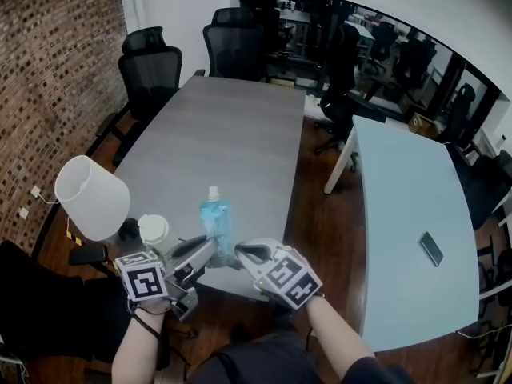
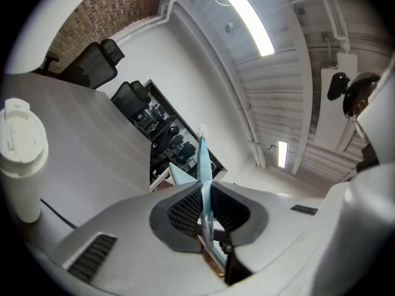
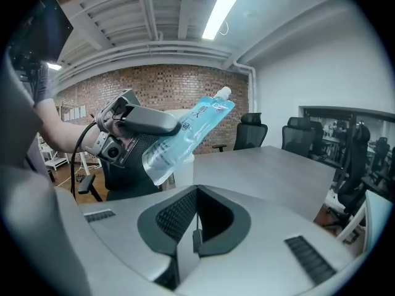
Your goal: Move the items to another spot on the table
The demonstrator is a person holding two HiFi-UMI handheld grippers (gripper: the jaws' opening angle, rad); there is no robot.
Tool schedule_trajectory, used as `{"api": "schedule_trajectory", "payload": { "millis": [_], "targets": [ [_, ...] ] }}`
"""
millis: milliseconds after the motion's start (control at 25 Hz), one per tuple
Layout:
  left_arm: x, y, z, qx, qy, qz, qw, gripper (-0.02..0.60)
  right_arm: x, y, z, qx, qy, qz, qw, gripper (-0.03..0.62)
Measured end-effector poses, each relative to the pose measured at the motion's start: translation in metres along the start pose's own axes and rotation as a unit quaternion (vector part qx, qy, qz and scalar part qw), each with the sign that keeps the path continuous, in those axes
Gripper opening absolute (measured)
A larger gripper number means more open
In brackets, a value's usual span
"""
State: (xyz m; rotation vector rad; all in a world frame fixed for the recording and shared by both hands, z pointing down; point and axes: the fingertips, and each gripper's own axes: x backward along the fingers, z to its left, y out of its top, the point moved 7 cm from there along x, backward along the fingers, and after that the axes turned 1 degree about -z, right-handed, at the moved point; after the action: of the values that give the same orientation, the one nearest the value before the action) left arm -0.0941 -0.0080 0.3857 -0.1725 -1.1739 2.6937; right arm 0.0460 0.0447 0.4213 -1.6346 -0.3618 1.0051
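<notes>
**Soft pouch gripped low, off the desk surface**

My left claw (image 2: pixel 203 205) is closed part-way onto the blue spouted pouch (image 1: pixel 216 221), with the pads pressing its flat lower part. The pouch is spout-up above the near edge of the desk (image 1: pixel 232 134), near a lidded cup (image 1: pixel 154 230). My right claw (image 3: pixel 194 224) is closed and empty.

Assessment: the pouch looks soft and liquid-filled, so it is likely to sag and swing, and the film may be slippery. A seam or the neck below the spout would give a firmer hold.
</notes>
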Motion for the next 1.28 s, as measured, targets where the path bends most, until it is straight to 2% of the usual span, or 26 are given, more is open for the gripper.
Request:
{"api": "schedule_trajectory", "payload": {
  "millis": [200,440,560,720,880,1080,1280],
  "targets": [
    [0.014,0.000,-0.010,-0.011,-0.004,-0.013,0.9998,0.043,0.006,0.010,0.019,0.019,0.001,0.005,1.000,0.003],
    [0.022,-0.008,-0.013,-0.005,-0.001,-0.020,0.9998,0.044,0.011,0.013,0.032,0.029,0.002,0.010,1.000,0.003],
    [0.028,-0.018,-0.005,0.013,0.016,-0.026,0.9994,0.044,0.010,0.008,0.036,0.026,0.002,0.017,1.000,0.003],
    [0.029,-0.045,0.008,0.061,0.020,-0.025,0.9976,0.044,0.011,-0.007,0.044,0.019,0.013,0.032,0.999,0.003],
    [0.035,-0.058,0.033,0.086,0.060,-0.022,0.9943,0.044,0.006,-0.022,0.040,0.007,0.026,0.044,0.999,0.003],
    [0.034,-0.072,0.067,0.121,0.091,-0.012,0.9884,0.044,-0.007,-0.042,0.020,-0.022,0.040,0.039,0.998,0.003],
    [0.037,-0.078,0.096,0.145,0.156,0.022,0.9768,0.046,-0.025,-0.044,0.007,-0.035,0.063,0.028,0.997,0.003]
  ]
}}
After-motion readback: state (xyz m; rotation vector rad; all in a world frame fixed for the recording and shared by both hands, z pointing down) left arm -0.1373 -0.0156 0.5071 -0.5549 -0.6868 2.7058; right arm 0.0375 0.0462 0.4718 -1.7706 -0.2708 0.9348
